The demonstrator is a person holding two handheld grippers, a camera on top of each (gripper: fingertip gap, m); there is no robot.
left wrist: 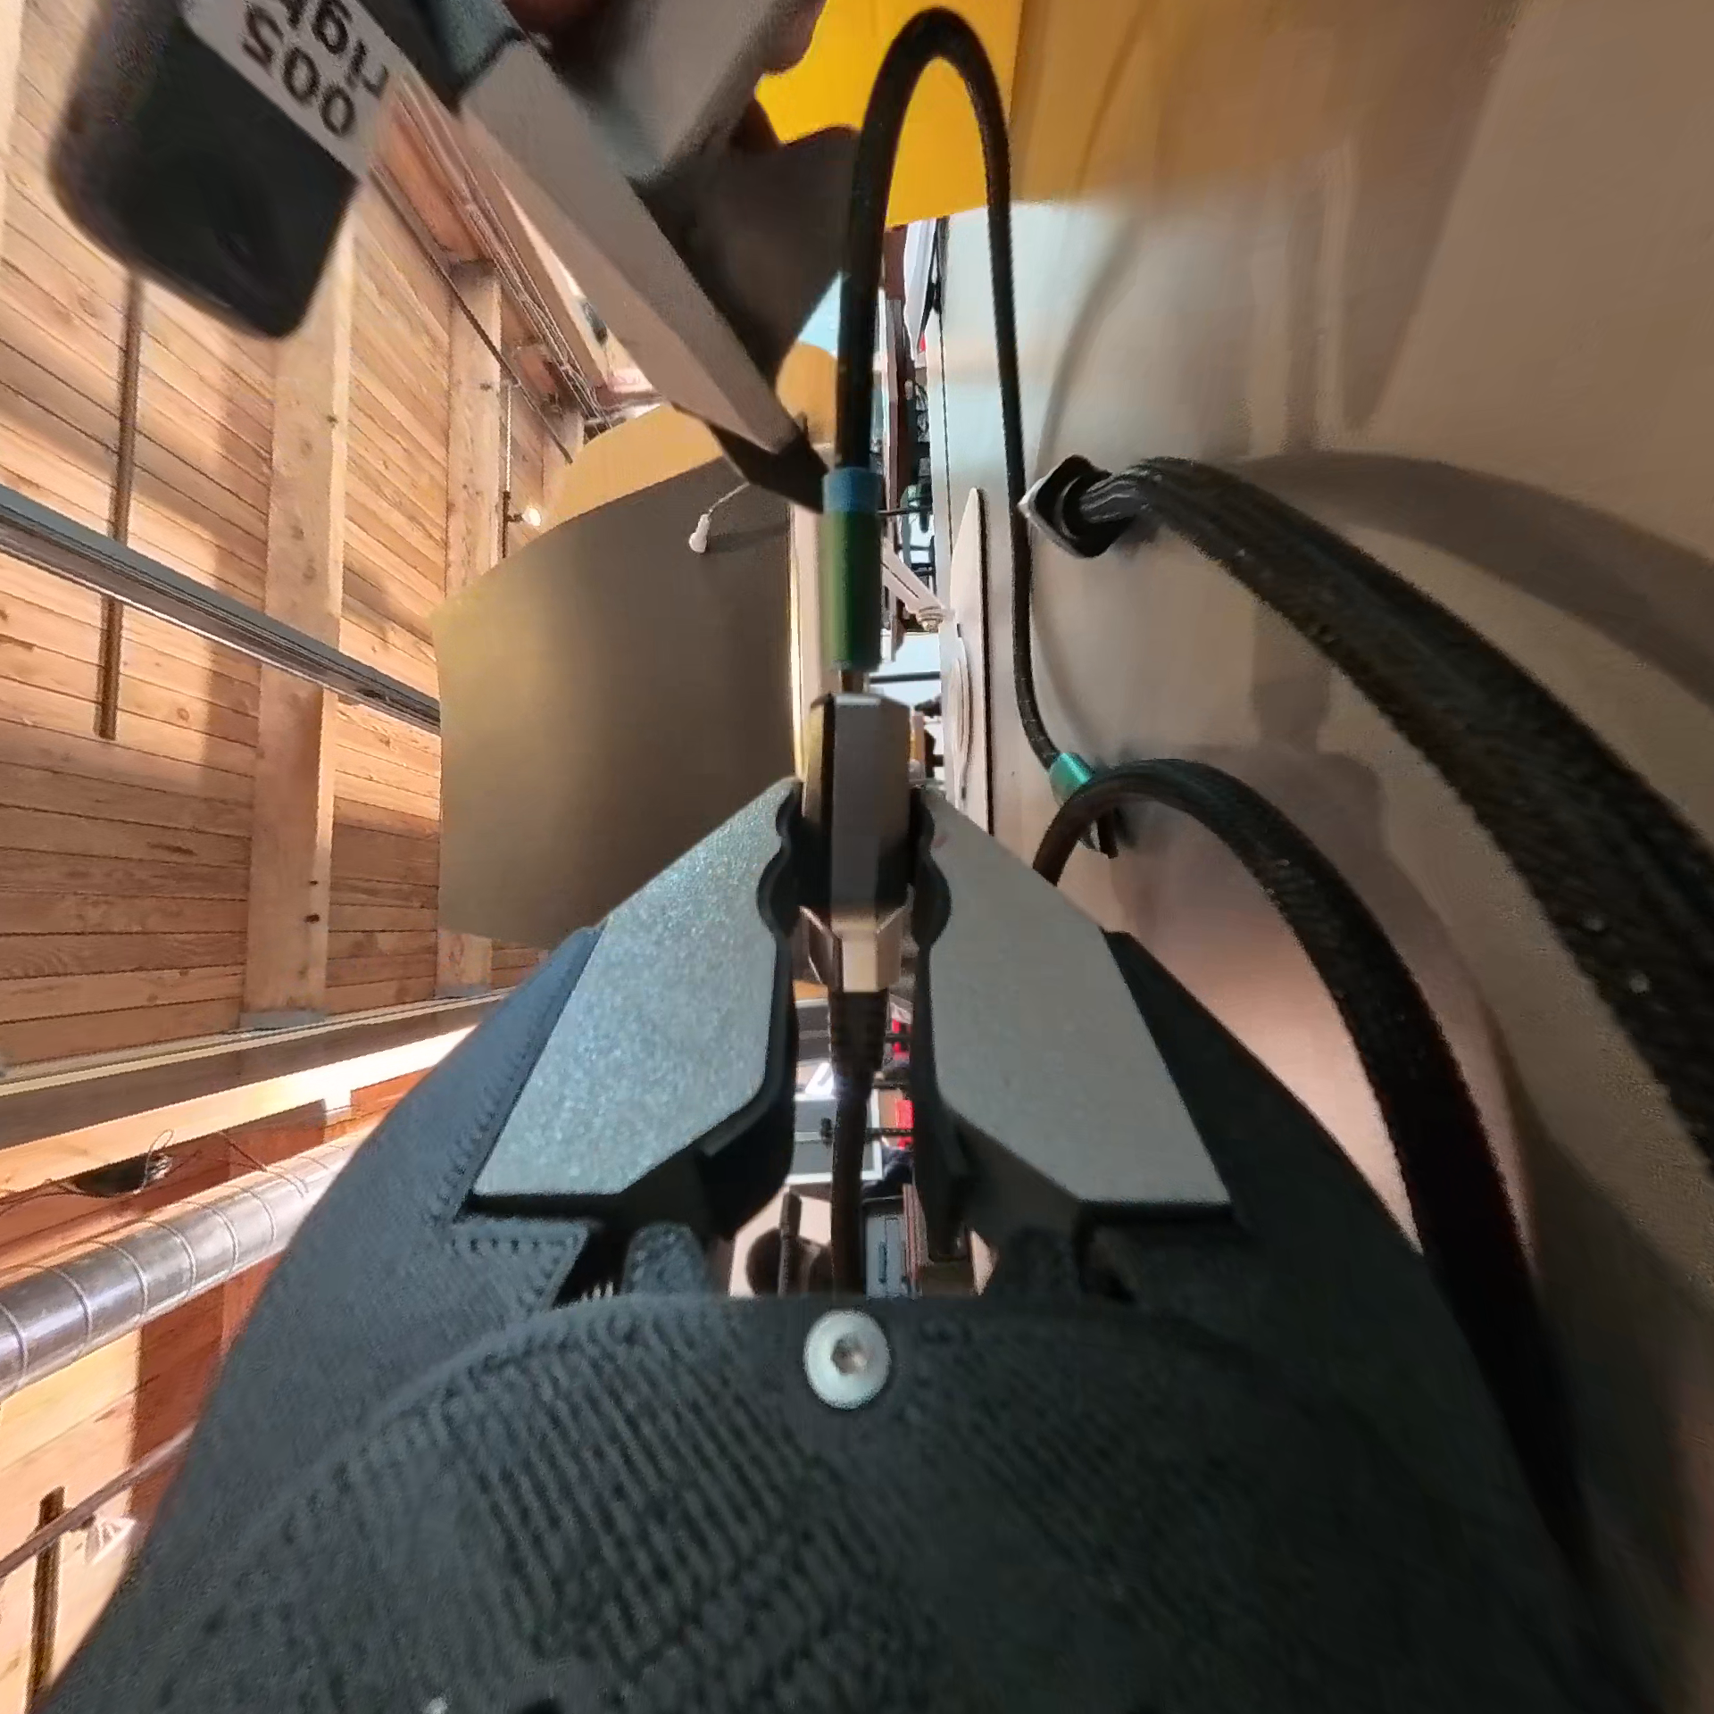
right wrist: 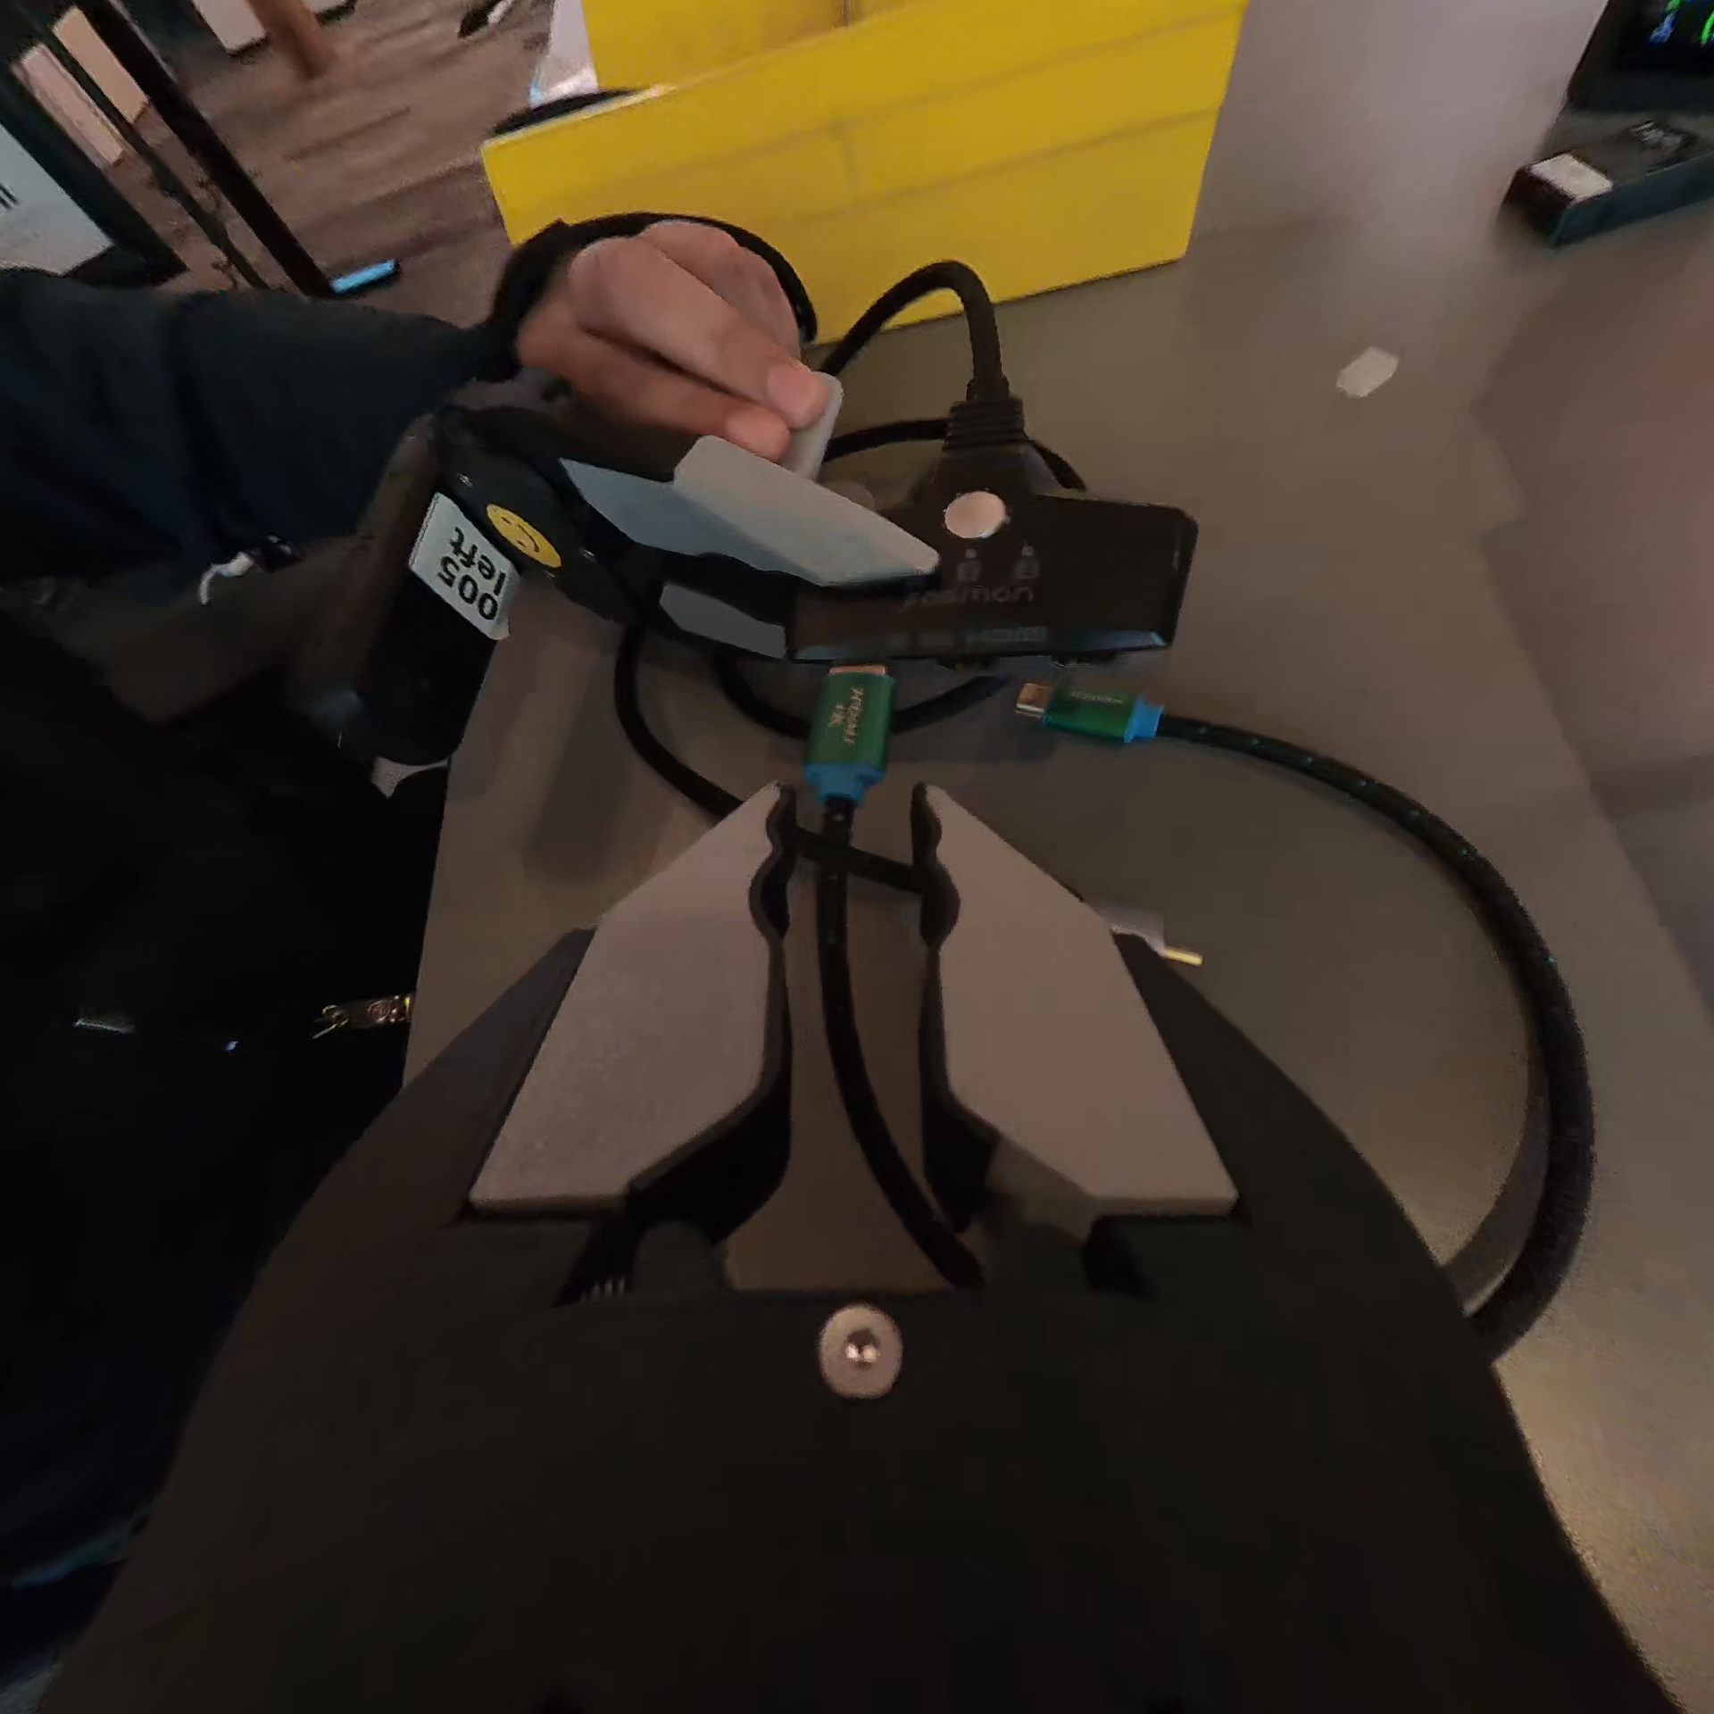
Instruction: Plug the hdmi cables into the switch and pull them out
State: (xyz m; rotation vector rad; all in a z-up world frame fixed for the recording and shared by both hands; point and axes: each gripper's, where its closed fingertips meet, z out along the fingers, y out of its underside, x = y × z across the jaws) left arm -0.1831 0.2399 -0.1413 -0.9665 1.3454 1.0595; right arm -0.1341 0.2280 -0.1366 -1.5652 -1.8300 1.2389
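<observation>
The black HDMI switch [right wrist: 992, 594] is held above the grey table [right wrist: 1345, 575] by my left gripper [right wrist: 770, 594], which is shut on its left end. In the left wrist view the switch [left wrist: 858, 742] shows edge-on between the pads of the left gripper [left wrist: 855, 825]. A green HDMI plug with a blue collar [right wrist: 849, 733] sits in the switch's front port. My right gripper [right wrist: 851, 812] is open just behind that plug, with the plug's cable [right wrist: 853, 1020] running loosely between the fingers. A second green plug [right wrist: 1094, 719] lies unplugged on the table.
A yellow box [right wrist: 881, 158] stands behind the switch. The switch's own black lead [right wrist: 983, 325] arches back toward it. Thick braided cable [right wrist: 1530, 1020] loops over the table's right side. A dark device [right wrist: 1595, 185] lies at the far right. A person's hand [right wrist: 668, 343] holds the left gripper. My hands' fingertips stand some 6 cm from each other.
</observation>
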